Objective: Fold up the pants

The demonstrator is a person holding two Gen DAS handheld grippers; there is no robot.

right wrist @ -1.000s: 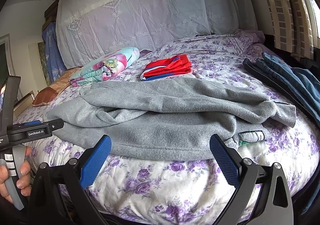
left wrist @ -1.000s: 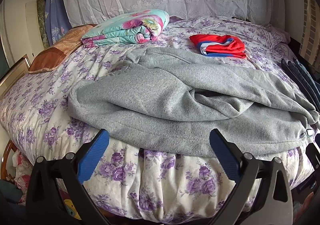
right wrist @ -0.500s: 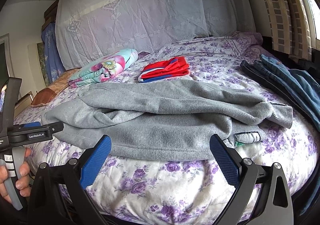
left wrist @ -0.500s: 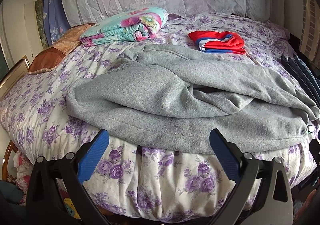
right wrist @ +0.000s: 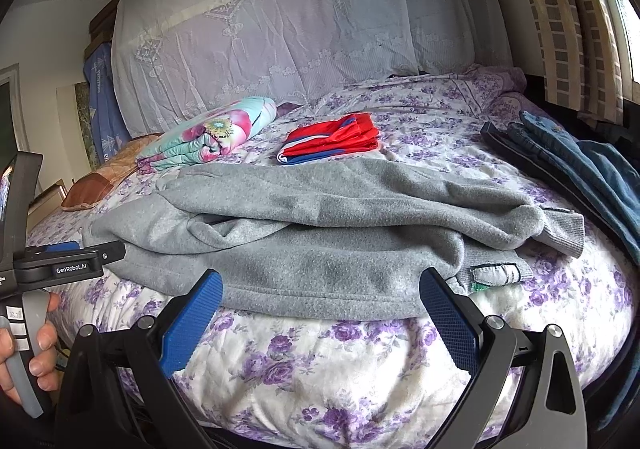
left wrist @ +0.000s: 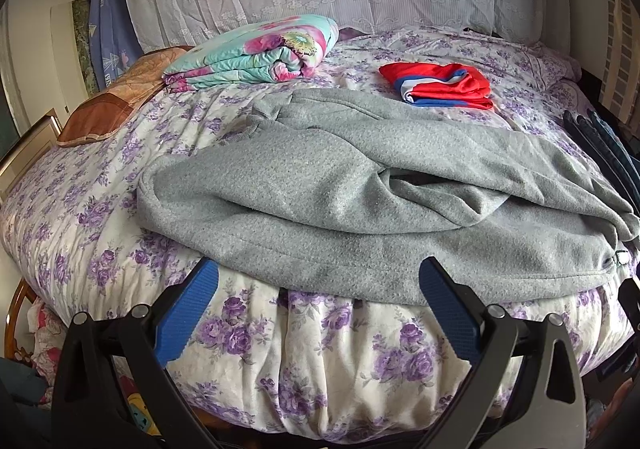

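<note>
- Left gripper [left wrist: 318, 299] hovering at the near edge of the bed, jaws spread wide, holding nothing, blue fingertips [left wrist: 188, 311] just short of the hem of the pants.
- Right gripper [right wrist: 320, 307] hovering likewise at the near edge, jaws spread wide, empty, blue pads [right wrist: 448, 319] just below the pants' nearest hem.
- Left hand [right wrist: 36, 345] showing at the left rim of the right wrist view, wrapping around the grey handle of the other gripper.
- Flowered bedspread [left wrist: 320, 349] bulging over the near side of the bed, purple blooms on white.
- Grey pants [left wrist: 360, 201] lying rumpled across the front half of the bed, one leg draped loosely over the other, layers not lined up.
- White label [right wrist: 494, 273] showing at the pants' right end, beside a ribbed cuff [right wrist: 564, 231].
- Dark blue jeans [right wrist: 580, 169] lying along the right side of the bed, apart from the grey pants.
- Red, white and blue folded garment [left wrist: 438, 85] resting just beyond the grey pants, right of centre.
- Rolled flowered quilt [left wrist: 256, 53] sitting further back on the left, beside a brown cushion [left wrist: 108, 109].
- Pale lace cloth [right wrist: 300, 29] covering the headboard at the far end.
</note>
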